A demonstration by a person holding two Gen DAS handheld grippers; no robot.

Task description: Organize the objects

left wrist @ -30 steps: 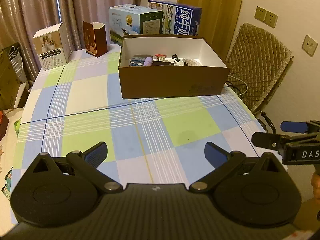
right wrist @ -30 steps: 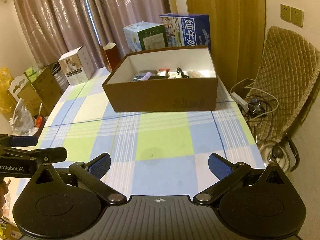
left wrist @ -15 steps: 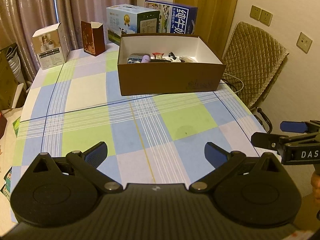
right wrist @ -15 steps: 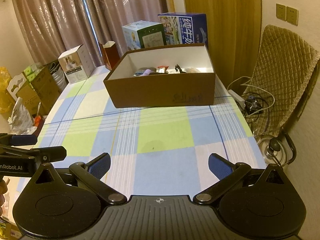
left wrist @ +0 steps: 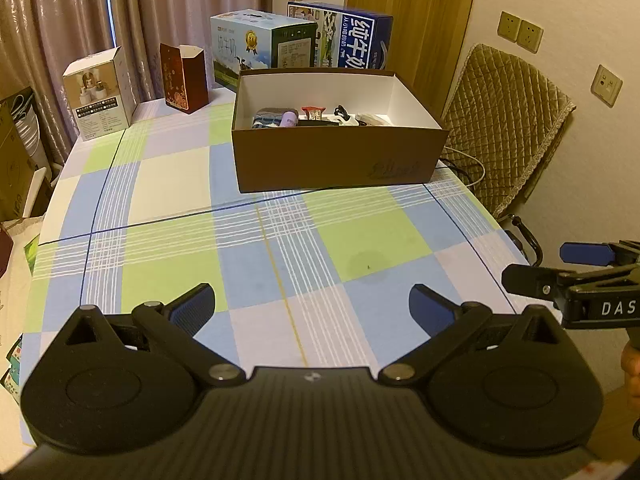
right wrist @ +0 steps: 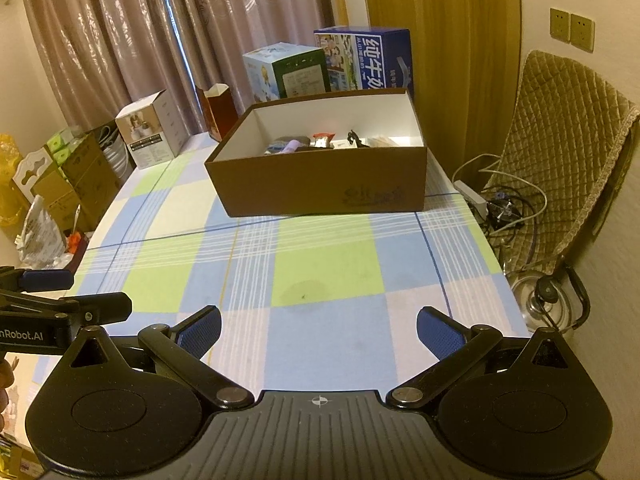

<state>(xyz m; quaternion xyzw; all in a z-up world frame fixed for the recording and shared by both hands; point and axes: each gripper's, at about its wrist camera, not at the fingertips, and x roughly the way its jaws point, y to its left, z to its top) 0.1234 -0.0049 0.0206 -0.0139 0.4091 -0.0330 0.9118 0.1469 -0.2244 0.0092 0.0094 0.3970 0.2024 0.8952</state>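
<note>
A brown cardboard box (left wrist: pixel 336 160) (right wrist: pixel 320 184) with white inner walls stands at the far side of the checked tablecloth (left wrist: pixel 224 216) (right wrist: pixel 328 280). Inside it lie several small items, among them a lilac bottle (left wrist: pixel 288 119) (right wrist: pixel 291 145) and a red-and-white packet (left wrist: pixel 313 112) (right wrist: pixel 322 139). My left gripper (left wrist: pixel 310 304) hovers open over the near end of the table, nothing between its blue pads. My right gripper (right wrist: pixel 318 330) is open too, just to the right of it, equally far from the box. Each gripper shows at the edge of the other's view.
Behind the brown box stand two milk cartons (left wrist: pixel 262 50) (left wrist: pixel 344 40), a dark red paper box (left wrist: pixel 184 78) and a white product box (left wrist: pixel 100 94). A quilted chair (left wrist: pixel 504 120) (right wrist: pixel 560 152) and cables (right wrist: pixel 504 204) sit right of the table. Cardboard boxes (right wrist: pixel 68 176) crowd the floor at left.
Both grippers have pulled back and lowered a little, so the brown box looks farther off. Both jaws stayed open and nothing was picked up.
</note>
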